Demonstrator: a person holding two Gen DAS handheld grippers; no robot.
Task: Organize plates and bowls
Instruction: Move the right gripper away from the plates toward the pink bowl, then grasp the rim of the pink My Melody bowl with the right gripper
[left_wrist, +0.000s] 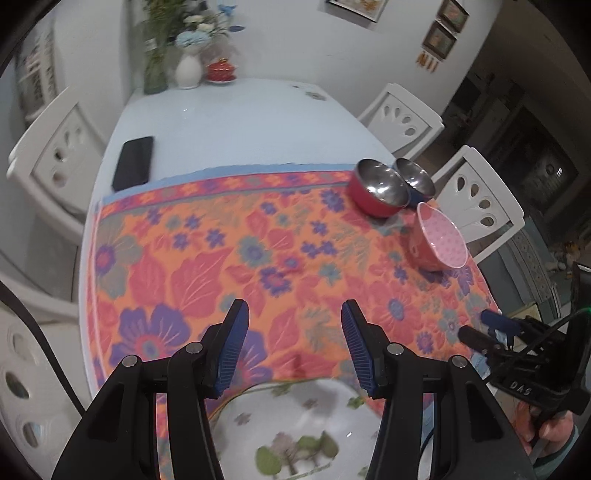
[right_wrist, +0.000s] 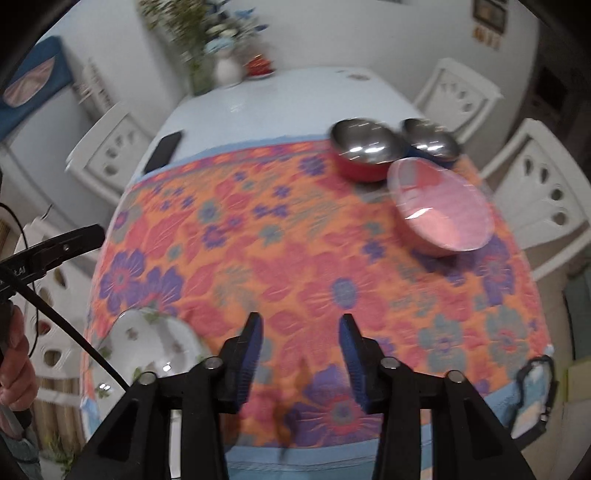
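Observation:
A white plate with a flower print (left_wrist: 295, 424) lies on the floral cloth (left_wrist: 221, 258) at the near edge, just below my left gripper (left_wrist: 293, 308), which is open with nothing between its fingers. In the right wrist view the same plate (right_wrist: 147, 343) sits at the lower left. My right gripper (right_wrist: 301, 319) hovers open over the cloth, empty. A pink bowl (right_wrist: 443, 210) stands tilted at the far right, with a red-sided steel bowl (right_wrist: 364, 151) and a blue-sided steel bowl (right_wrist: 430, 138) behind it. All three bowls are apart from both grippers.
A black phone (left_wrist: 133, 162) lies on the bare white table (left_wrist: 240, 122) beyond the cloth. Vases with flowers (left_wrist: 188, 70) and a red lidded pot (left_wrist: 221, 70) stand at the far end. White chairs (left_wrist: 480, 199) surround the table. A black-rimmed pouch (right_wrist: 535, 395) sits at the near right corner.

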